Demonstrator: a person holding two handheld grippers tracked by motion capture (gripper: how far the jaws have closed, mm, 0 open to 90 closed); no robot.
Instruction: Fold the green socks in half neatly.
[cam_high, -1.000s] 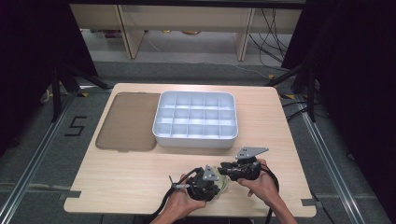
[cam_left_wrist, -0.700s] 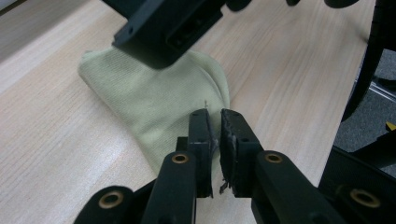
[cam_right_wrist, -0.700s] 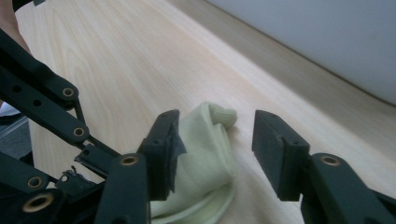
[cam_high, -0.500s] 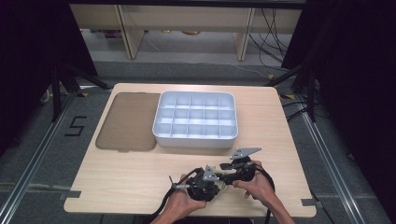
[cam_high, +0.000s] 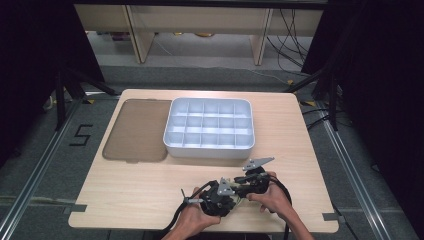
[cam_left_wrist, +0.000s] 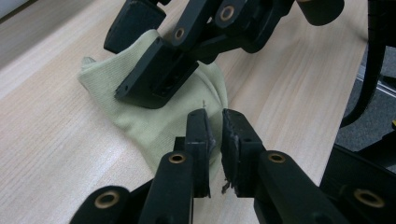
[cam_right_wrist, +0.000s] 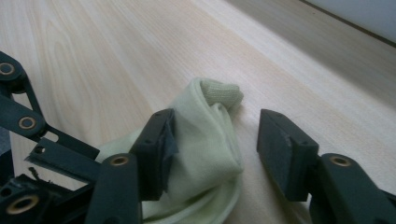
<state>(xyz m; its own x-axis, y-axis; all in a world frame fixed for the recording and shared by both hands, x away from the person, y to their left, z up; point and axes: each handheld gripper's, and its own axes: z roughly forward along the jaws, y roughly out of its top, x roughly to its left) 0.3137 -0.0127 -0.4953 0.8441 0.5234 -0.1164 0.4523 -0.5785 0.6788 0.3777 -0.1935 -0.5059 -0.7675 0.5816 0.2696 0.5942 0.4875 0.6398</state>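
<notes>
On the wooden bench (cam_high: 150, 190), near its front edge, lies a pale green sock (cam_right_wrist: 205, 140). The left gripper (cam_left_wrist: 214, 140) pinches the sock's edge with narrow jaws. The right gripper (cam_right_wrist: 215, 151) has been closing, jaws apart around the sock

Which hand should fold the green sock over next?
Probably the right gripper: its jaws stand open around the sock, ready to grab. The left gripper already pinches the sock's edge, anchoring it.
</notes>
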